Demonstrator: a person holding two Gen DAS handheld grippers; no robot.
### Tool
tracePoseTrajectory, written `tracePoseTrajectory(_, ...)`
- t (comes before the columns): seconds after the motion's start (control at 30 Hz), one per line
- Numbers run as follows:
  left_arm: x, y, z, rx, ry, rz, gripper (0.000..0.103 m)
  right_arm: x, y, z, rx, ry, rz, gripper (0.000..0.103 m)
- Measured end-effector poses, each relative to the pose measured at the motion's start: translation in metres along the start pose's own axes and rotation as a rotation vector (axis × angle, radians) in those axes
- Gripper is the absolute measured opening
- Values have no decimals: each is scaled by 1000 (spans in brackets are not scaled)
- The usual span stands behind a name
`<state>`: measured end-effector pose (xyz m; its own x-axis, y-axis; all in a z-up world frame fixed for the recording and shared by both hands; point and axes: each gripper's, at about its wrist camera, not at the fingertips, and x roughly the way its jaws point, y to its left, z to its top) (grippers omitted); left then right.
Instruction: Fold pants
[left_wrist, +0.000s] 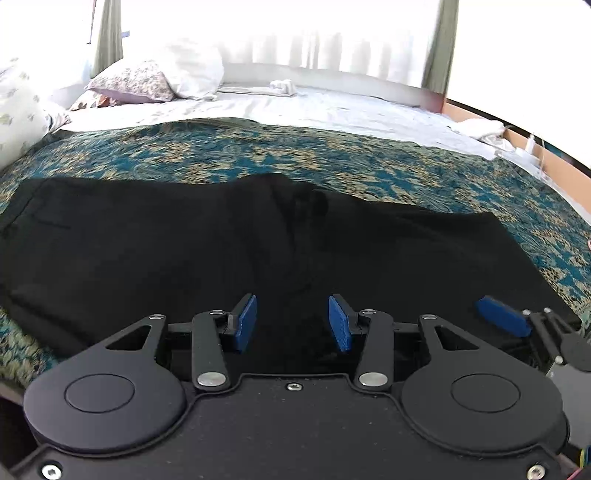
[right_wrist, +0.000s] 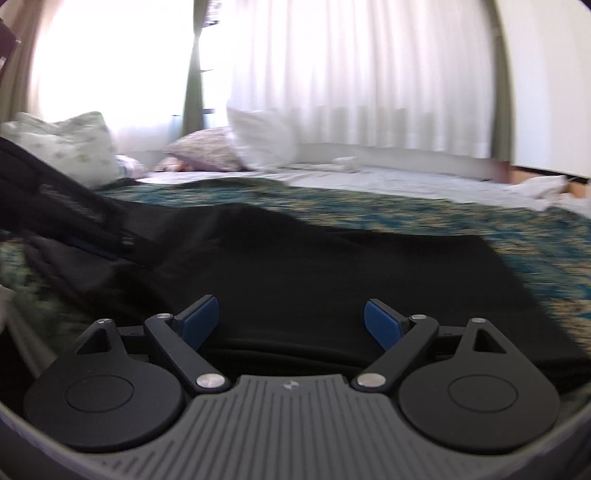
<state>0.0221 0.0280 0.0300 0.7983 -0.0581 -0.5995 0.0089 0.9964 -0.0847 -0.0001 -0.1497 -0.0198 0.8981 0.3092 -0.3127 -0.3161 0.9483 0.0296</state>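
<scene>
Black pants (left_wrist: 221, 240) lie spread across a teal and beige patterned bedspread (left_wrist: 184, 155), with the waistband end at the left and a crease near the middle. My left gripper (left_wrist: 292, 324) hovers over the pants' near edge, its blue pads apart and nothing pinched between them. One blue pad (left_wrist: 500, 320) of my right gripper shows at the far right of the left wrist view. In the right wrist view my right gripper (right_wrist: 291, 325) stands wide open above the pants (right_wrist: 332, 277), holding nothing. A dark blurred shape (right_wrist: 55, 206) at the left cannot be made out.
Pillows (left_wrist: 136, 83) lie at the head of the bed on the far left. A white sheet (left_wrist: 332, 107) covers the far half of the mattress, with small white cloths on it. A wooden bed frame (left_wrist: 554, 162) with a charger runs along the right. Curtains (right_wrist: 351, 74) hang behind.
</scene>
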Motion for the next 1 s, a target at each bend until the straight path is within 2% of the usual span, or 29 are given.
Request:
tracePoseTrajectory(0.1, -2, 9, 1, -19, -8, 13, 42, 2, 11, 3, -12, 11, 79, 94)
tracePoseTrajectory(0.2, -3, 14, 2, -36, -11, 20, 42, 2, 19, 4, -25, 15, 122, 94)
tracePoseTrajectory(0.3, -2, 18, 1, -52, -11, 23, 42, 3, 17, 6, -19, 17, 136, 94)
tracePoseTrajectory(0.37, -2, 20, 1, -59, -12, 23, 42, -2, 11, 11, 4, -13, 122, 94)
tracePoseTrajectory(0.43, -3, 21, 3, -67, -16, 18, 42, -7, 1, 17, 45, -55, 42, 94)
tracePoseTrajectory(0.57, 2, 13, 17, -61, -48, -25, 37, -10, -29, 23, 88, -86, -180, 94)
tracePoseTrajectory(0.67, 18, -5, 35, -43, -57, -69, 14, -13, -53, 19, 115, -95, -306, 94)
tracePoseTrajectory(0.7, 24, -12, 41, -38, -61, -96, 15, -13, -60, 17, 114, -95, -338, 94)
tracePoseTrajectory(0.77, 41, -29, 53, -19, -63, -139, 15, -13, -69, 15, 101, -89, -378, 94)
tracePoseTrajectory(0.83, 62, -48, 62, 16, -65, -152, 15, -12, -75, 12, 85, -85, -401, 94)
tracePoseTrajectory(1.0, 112, -71, 66, 89, -22, -81, 14, -5, -79, 5, 66, -63, -400, 94)
